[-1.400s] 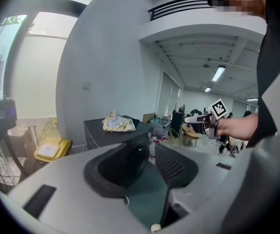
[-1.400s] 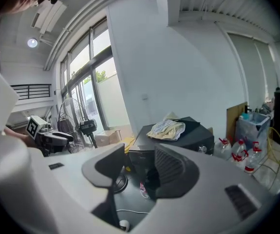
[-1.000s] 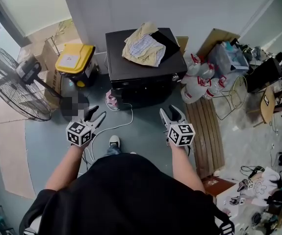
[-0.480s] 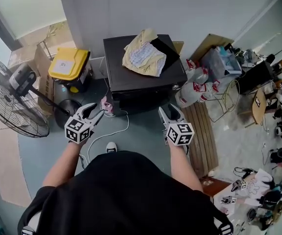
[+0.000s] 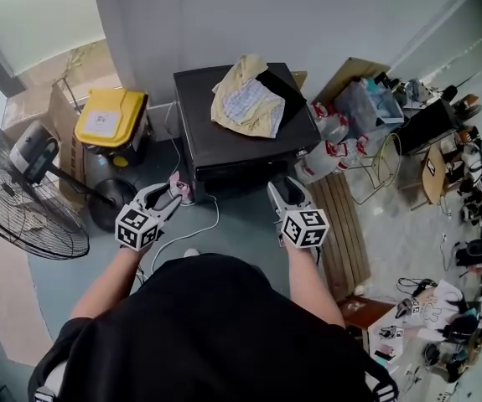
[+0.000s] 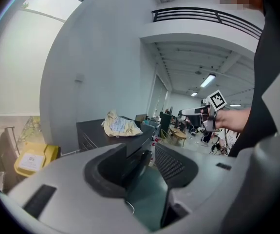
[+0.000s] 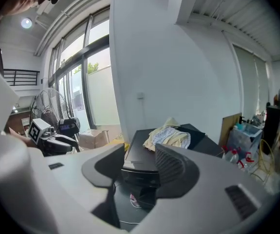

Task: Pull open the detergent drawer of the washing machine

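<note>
The black washing machine (image 5: 224, 132) stands against the grey wall, its top seen from above, with a yellowish cloth (image 5: 247, 99) heaped on it. Its front face (image 5: 241, 177) is foreshortened and the detergent drawer cannot be made out. My left gripper (image 5: 167, 198) hangs open just before the machine's front left corner. My right gripper (image 5: 283, 193) is open too, close to the front right corner. Neither touches the machine. In the right gripper view the machine (image 7: 147, 160) and cloth (image 7: 169, 136) lie straight ahead between the jaws. The left gripper view has the machine (image 6: 115, 138) ahead as well.
A yellow-lidded box (image 5: 111, 117) and a big floor fan (image 5: 23, 203) stand to the left. A white cable (image 5: 203, 220) and a pink object (image 5: 178, 187) lie on the floor by the machine. Bottles (image 5: 333, 141), a wooden pallet (image 5: 349, 233) and clutter fill the right.
The view has shifted forward toward the machine. Both grippers are now closer to its front, and both remain open.
</note>
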Motion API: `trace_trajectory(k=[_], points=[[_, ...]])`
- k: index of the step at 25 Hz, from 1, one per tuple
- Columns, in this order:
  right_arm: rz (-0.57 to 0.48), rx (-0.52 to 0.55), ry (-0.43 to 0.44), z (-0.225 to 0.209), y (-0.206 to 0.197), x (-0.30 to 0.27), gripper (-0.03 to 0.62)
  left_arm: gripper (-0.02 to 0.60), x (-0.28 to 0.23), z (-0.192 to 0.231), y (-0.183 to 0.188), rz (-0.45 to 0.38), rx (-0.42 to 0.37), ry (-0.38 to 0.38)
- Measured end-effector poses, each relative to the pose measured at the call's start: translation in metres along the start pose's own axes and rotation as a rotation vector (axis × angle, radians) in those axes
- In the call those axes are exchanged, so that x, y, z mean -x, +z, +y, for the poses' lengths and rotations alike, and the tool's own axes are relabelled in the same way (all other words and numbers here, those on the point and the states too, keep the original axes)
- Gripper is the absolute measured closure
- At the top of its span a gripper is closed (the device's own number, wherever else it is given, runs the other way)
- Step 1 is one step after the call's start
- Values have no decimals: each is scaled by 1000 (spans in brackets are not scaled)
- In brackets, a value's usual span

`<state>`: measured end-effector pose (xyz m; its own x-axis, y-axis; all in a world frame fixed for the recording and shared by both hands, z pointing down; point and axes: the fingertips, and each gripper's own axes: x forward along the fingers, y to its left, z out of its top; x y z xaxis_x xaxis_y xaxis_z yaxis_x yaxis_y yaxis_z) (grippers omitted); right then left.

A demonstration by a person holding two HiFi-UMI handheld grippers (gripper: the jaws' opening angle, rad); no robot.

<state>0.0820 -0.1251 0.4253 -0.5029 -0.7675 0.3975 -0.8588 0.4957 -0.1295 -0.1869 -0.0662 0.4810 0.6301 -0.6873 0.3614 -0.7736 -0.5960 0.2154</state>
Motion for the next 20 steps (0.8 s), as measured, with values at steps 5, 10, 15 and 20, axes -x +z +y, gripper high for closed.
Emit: trace_trajectory(k=[5,10,15,20], points=[[30,0,15,9,-6,-12,395,391,-1,13,1,0,8,-4],[40,3,25,-2,-9,-30,395,391,-13,23,-4,13,20,7],[54,11,73,-17,-16,-52,395,391,-29,28,-3,26,11,39],[89,39,124,-46,-22,-78,393,391,-49,32,2,43,36,98]])
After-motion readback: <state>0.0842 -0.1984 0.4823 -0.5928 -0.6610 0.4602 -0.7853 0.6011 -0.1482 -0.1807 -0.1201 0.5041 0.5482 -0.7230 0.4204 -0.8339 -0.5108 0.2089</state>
